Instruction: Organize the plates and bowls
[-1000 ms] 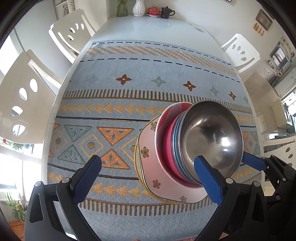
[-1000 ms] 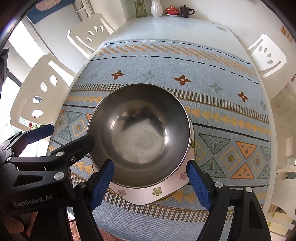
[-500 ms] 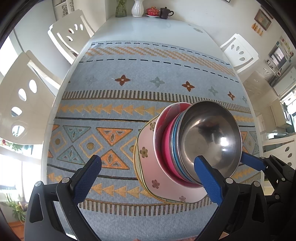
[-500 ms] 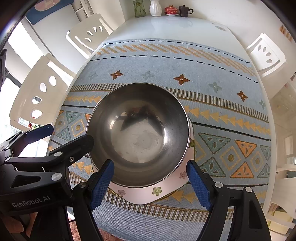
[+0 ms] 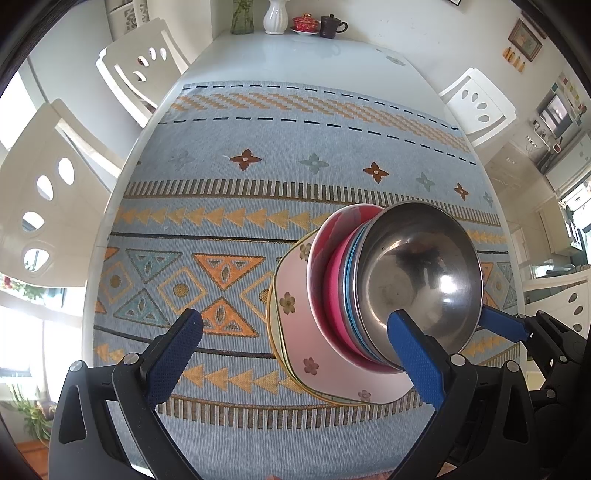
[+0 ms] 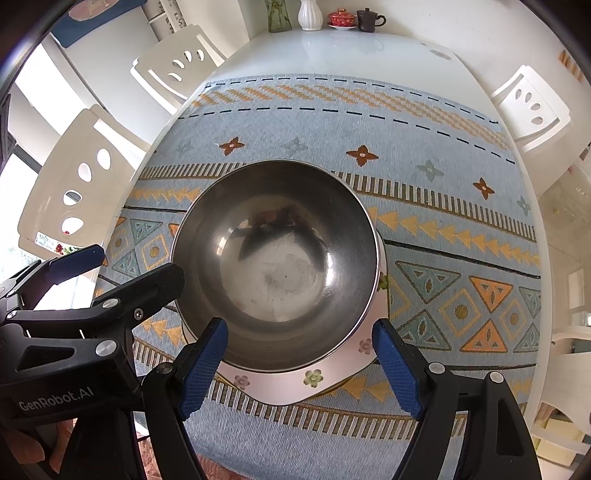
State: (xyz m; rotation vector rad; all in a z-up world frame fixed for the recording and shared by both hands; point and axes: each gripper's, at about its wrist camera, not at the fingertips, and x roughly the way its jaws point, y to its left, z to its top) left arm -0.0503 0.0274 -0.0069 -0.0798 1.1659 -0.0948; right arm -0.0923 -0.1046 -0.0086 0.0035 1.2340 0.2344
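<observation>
On the patterned cloth (image 6: 424, 122), near its front edge, sits one nested stack: steel bowl (image 6: 277, 258) uppermost, blue and pink bowls (image 5: 334, 295) visible beneath it in the left wrist view, all resting on floral plates (image 5: 295, 321). Widest pieces lie lowest, so the pile looks stable; judged as the organising essentially done, with no loose dishes in sight.

Right gripper (image 6: 299, 365) hangs over the near rim of the stack, jaws spread wide, nothing between the pads; blue fingertips (image 6: 201, 362) flank the bowl without touching it. Left gripper (image 5: 295, 354) hovers just left of the stack, likewise released and empty; one finger overlaps the bowl in view only, contact not evident.

Open room: cloth is bare left, right and behind the stack. Table (image 5: 295, 55) beyond the cloth is clear up to a vase (image 5: 275, 16), a red lidded cup (image 5: 306, 23) and a dark mug (image 5: 332, 26) at the far wall. White chairs (image 6: 85, 173) line both sides, well apart from the stack. The front table edge is close, so any withdrawal is probably best taken straight upward.
</observation>
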